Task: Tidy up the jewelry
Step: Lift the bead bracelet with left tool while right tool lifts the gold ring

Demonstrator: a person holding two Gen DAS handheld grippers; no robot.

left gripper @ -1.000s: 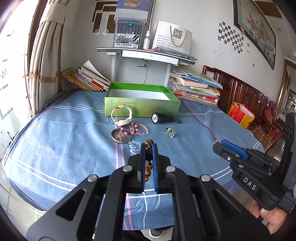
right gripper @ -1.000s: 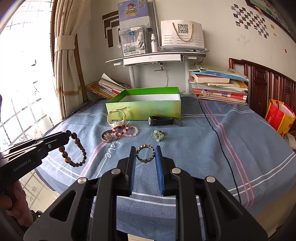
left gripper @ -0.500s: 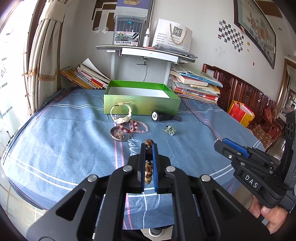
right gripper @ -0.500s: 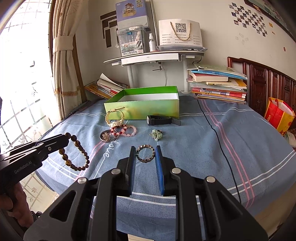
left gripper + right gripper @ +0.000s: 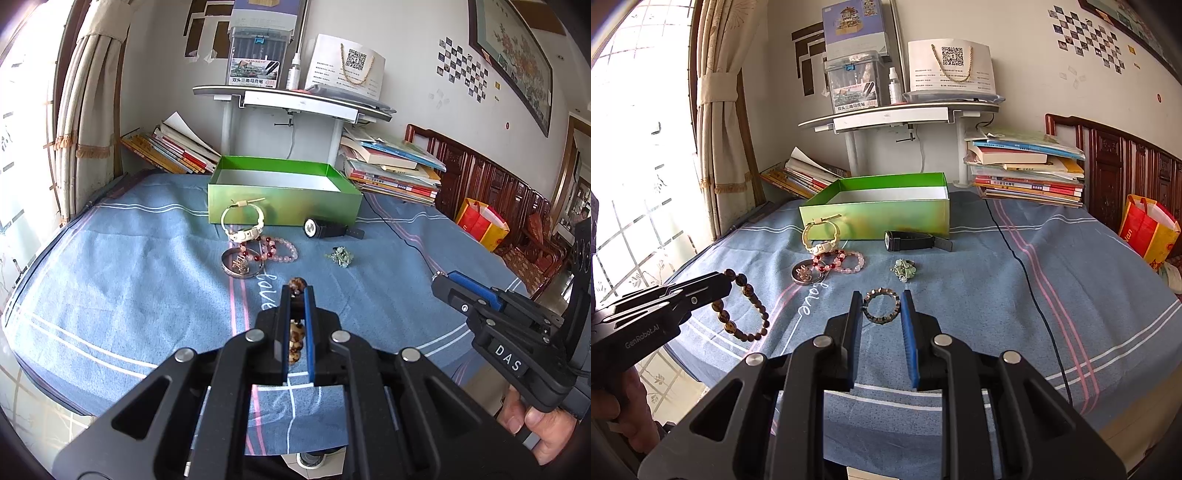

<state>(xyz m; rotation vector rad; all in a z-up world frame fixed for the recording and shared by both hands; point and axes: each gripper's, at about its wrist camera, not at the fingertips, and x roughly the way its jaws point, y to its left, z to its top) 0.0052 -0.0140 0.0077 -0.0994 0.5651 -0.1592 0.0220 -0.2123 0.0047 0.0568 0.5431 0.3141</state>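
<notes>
My left gripper (image 5: 296, 291) is shut on a brown bead bracelet (image 5: 296, 341), which hangs above the blue cloth; it shows in the right wrist view (image 5: 744, 308) too. My right gripper (image 5: 881, 297) is open, its fingers on either side of a small dark bead ring (image 5: 881, 305) that lies on the cloth. An open green box (image 5: 882, 212) stands at the back. In front of it lie a cream bracelet (image 5: 822, 238), pink and red bead bracelets (image 5: 838, 260), a silver bangle (image 5: 804, 273), a black watch (image 5: 912, 240) and a green brooch (image 5: 904, 269).
Book stacks (image 5: 1027, 171) stand right of the box and more books (image 5: 801, 173) lean at the left. A white shelf stand (image 5: 901, 114) rises behind the box. A black cable (image 5: 1027, 273) runs across the cloth. The bed's front edge is near me.
The left gripper has moved a little forward and up with the brown bracelet. The right gripper holds its place around the small ring.
</notes>
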